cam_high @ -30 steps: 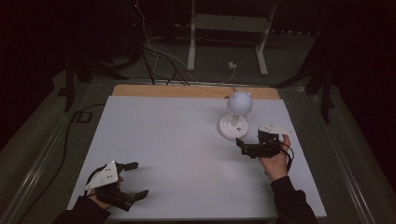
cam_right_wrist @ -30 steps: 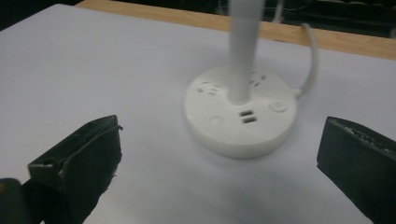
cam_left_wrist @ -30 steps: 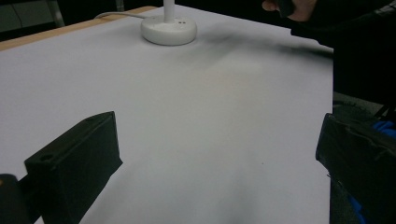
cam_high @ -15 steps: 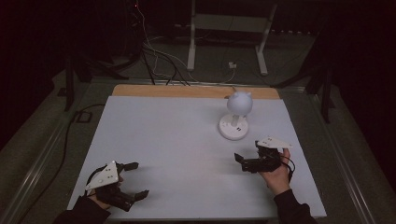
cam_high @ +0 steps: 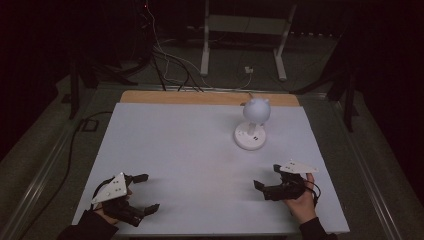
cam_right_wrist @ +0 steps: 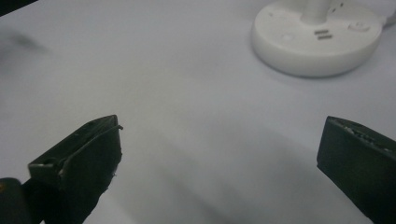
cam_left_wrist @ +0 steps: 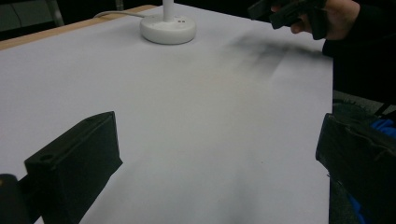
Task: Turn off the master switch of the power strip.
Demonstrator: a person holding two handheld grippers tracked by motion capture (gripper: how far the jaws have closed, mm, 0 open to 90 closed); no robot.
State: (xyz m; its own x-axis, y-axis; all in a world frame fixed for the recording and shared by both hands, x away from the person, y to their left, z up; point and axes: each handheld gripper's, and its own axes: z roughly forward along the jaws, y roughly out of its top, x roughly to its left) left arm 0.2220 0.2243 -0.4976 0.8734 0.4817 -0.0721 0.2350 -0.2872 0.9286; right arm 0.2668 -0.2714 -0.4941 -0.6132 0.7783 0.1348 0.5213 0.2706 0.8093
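A white desk lamp stands at the back right of the white table [cam_high: 190, 145], with a round head [cam_high: 256, 110] over a disc base [cam_high: 250, 136]. My left gripper [cam_high: 146, 192] rests open near the front left corner, held by a hand, nothing between its fingers. In the left gripper view my left gripper [cam_left_wrist: 217, 126] has its jaws wide apart, and the lamp base [cam_left_wrist: 168, 29] lies far ahead. My right gripper [cam_high: 266, 176] is open at the front right, in front of the lamp and apart from it. The right gripper view has the lamp base [cam_right_wrist: 317, 37] beyond my open right gripper [cam_right_wrist: 222, 126].
A wooden strip [cam_high: 200, 97] borders the table's far edge. Cables [cam_high: 165, 65] and a metal stand [cam_high: 245, 30] sit on the dark floor behind. The other hand with its gripper [cam_left_wrist: 289, 9] appears at the top right of the left gripper view.
My right gripper has drawn back from beside the lamp base toward the table's front edge. The left gripper has stayed in place.
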